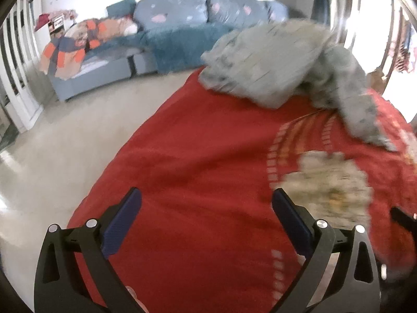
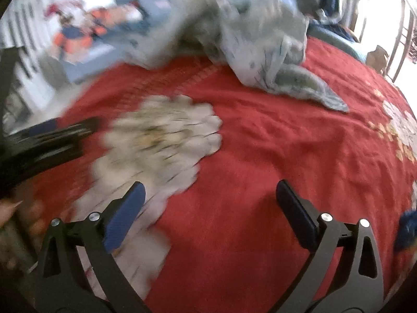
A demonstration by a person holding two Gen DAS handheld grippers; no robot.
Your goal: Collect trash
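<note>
Bedroom setting, both views blurred: a pale beige floor [image 1: 65, 140] runs along the left of a bed, and beyond it a grey-blue upholstered sofa [image 1: 146, 52] stands against the far wall, carrying blue patterned cushions [image 1: 208, 7] and an orange, navy and cream blanket [image 1: 75, 41]. White panelled doors [image 1: 18, 78] line the left edge of the left wrist view, and bright windows with metal bars [image 2: 401, 39] fill the right edge. Nearest and largest is the red bedspread [image 1: 195, 169], which covers most of both views and bears a large pale floral print [image 2: 161, 140] with dotted trim; a second floral patch [image 2: 401, 127] shows toward the right in the right wrist view. A crumpled grey-green patterned cloth [image 1: 281, 60] lies heaped at the far end of the bedspread, resting on it, one corner trailing toward the right. A small dark blue item [image 2: 409, 224] sits at the right edge of the right wrist view; its nature cannot be determined. No distinct piece of trash can be identified through the blur. The left gripper [image 1: 206, 203] hovers over the bedspread with its blue-padded fingers spread wide and nothing between them. The right gripper [image 2: 211, 195] is likewise spread wide and empty, its left finger over the floral print. In the right wrist view the left gripper appears as a dark blurred shape at the left edge.
</note>
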